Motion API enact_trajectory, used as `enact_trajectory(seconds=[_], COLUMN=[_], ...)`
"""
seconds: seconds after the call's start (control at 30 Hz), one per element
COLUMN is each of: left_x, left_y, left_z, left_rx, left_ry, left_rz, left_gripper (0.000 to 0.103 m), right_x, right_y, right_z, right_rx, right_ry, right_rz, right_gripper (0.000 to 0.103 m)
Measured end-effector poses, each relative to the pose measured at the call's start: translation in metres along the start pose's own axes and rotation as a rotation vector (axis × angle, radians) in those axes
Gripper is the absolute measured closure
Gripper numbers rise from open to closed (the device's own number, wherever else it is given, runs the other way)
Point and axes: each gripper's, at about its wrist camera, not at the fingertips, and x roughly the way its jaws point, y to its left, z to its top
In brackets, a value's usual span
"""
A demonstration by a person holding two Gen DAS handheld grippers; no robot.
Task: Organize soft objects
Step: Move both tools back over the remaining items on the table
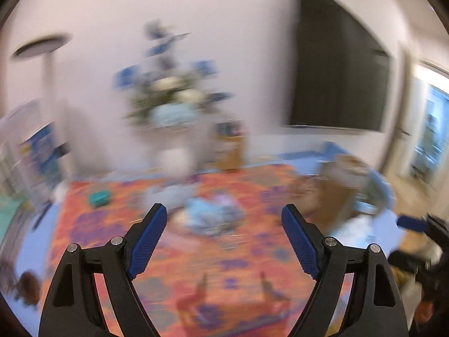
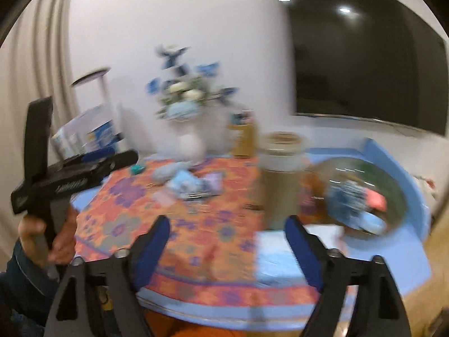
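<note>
Blur smears both views, so small items stay unnamed. Left wrist view: left gripper (image 1: 224, 219) hangs over the table, angled down, jaws spread wide with nothing between the blue pads (image 1: 147, 241). Beyond the tips, a heap of pale blue soft cloths (image 1: 213, 213) lies near the middle of the orange-and-purple patterned tablecloth (image 1: 118, 224); a small teal object (image 1: 98, 198) sits well to the left of it. A white vase of blue and white flowers (image 1: 172, 151) stands at the far edge, against the wall. At the right border, part of the right gripper (image 1: 415, 224) shows — dark body, one blue pad. Right wrist view: right gripper (image 2: 227, 230) also tilts down over the near table edge, jaws apart and empty. The cloths (image 2: 188, 184) lie mid-table, ahead and left of the tips. A round glass bowl (image 2: 398, 185) on the right holds more blue fabric and something pink. A tall jar (image 2: 282, 168) stands between heap and bowl. On the left, a hand (image 2: 47, 236) in a dark sleeve grips the left gripper's handle — the tool is raised clear of the cloth and seen side-on.
</note>
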Motion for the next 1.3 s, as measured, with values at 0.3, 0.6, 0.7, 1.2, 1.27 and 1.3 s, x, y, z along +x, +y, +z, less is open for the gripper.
enact_trajectory(seconds=[0.3,0.6,0.7,1.2,1.27,1.3], left_x=[0.08,0.129,0.136,0.146,0.146,0.146], left_y=[0.086,0.118,0.122,0.129,0.127,0.127], left_z=[-0.046,-0.087,-0.091,-0.097,-0.096,-0.096], left_rx=[-0.103,-0.156,-0.184,-0.225,-0.211,-0.208], left_ry=[0.152,0.232,0.274,0.336,0.346,0.35], left_rz=[0.098,0.118,0.097,0.087,0.095,0.098], left_gripper=[0.02,0.02,0.02,0.02,0.02,0.02], right_x=[0.163,0.27,0.275,0.274,0.273,0.273], right_y=[0.089,0.087,0.073,0.07,0.069,0.07], right_z=[-0.007,-0.034,-0.041,-0.048,-0.048,-0.049], right_rx=[-0.119,-0.093,0.0,0.012,0.012,0.011], right_ry=[0.236,0.388,0.405,0.414,0.41,0.409], right_rz=[-0.02,-0.188,-0.173,-0.154,-0.147,-0.148], right_gripper=[0.018,0.017,0.0,0.0,0.0,0.0])
